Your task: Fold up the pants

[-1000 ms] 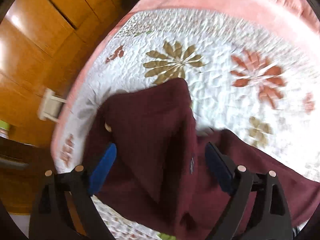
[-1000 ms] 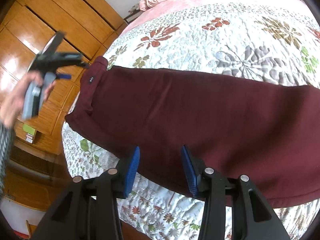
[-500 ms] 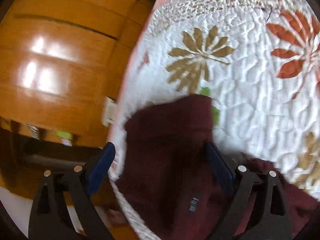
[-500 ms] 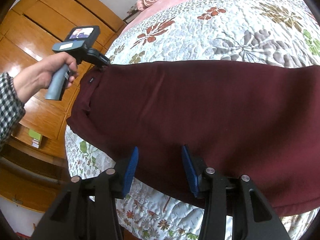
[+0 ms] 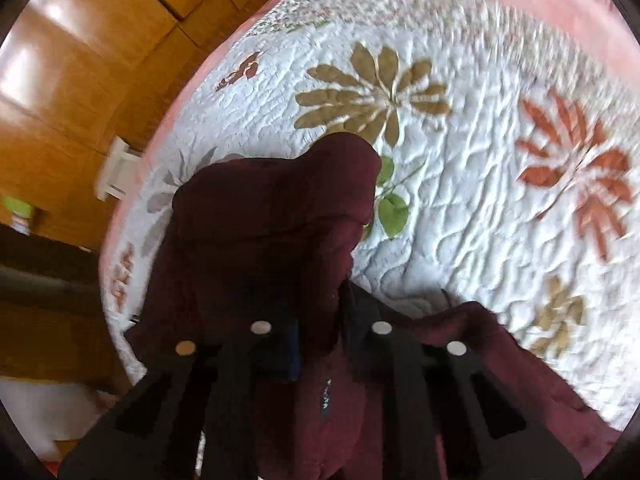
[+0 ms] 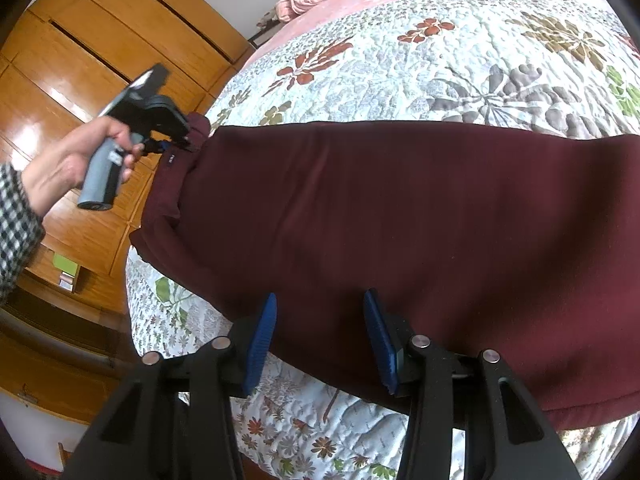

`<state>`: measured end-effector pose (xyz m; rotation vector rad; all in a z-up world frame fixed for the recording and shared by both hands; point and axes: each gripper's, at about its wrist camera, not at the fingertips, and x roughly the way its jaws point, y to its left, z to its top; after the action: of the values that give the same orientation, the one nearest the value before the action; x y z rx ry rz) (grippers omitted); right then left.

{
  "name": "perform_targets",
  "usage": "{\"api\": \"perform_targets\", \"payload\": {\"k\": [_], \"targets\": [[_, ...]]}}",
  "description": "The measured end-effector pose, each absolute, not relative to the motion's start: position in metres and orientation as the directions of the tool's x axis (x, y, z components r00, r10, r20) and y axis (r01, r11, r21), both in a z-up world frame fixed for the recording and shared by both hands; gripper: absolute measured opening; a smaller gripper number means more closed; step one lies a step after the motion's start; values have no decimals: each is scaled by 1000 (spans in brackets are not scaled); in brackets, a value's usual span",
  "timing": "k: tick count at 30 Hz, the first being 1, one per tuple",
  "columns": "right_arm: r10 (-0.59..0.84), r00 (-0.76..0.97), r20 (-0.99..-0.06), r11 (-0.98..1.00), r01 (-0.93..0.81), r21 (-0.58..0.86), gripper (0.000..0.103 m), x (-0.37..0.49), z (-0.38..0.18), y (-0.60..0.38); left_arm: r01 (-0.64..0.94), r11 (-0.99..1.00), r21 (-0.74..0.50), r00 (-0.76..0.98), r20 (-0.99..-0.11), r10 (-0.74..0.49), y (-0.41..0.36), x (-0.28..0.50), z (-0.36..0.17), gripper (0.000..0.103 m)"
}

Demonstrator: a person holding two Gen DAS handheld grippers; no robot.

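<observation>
Now left tongs [image 5: 320, 344] clamped on soft maroon pants [image 6: 400, 220]; right tongs [image 6: 318, 336] apart above puckered quilt [image 6: 480, 48].

Left hand-held gripper [image 5: 320, 344] pinching pants [image 5: 272, 216]

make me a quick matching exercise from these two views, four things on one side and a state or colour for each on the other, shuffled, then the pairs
Things:
1. left gripper
2. right gripper
3. pants
4. quilt

States or colours:
A. white with a floral print
B. open above the pants' near edge
C. shut on a bunch of cloth
D. dark maroon, spread across the bed

Pairs: 1-C, 2-B, 3-D, 4-A
</observation>
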<state>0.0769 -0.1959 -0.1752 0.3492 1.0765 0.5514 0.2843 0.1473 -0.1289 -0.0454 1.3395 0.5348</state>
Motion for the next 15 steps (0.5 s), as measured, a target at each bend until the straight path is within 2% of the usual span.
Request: {"api": "perform_targets", "payload": {"k": [3,9,15], "targets": [[581,362,-729,814,-253,523,46,76,-175,-196,-425,895,136,230,-940,252,160,258,-110,11],[579,367,-728,815,-250,522,45,75,-175,-197,-441,897,-5,459,-861,220,188,175,-58,10],[573,370,-731,820,-242,519,45,75,-173,-199,-556,827,-82,471,-851,233,242,101,-83,11]]}}
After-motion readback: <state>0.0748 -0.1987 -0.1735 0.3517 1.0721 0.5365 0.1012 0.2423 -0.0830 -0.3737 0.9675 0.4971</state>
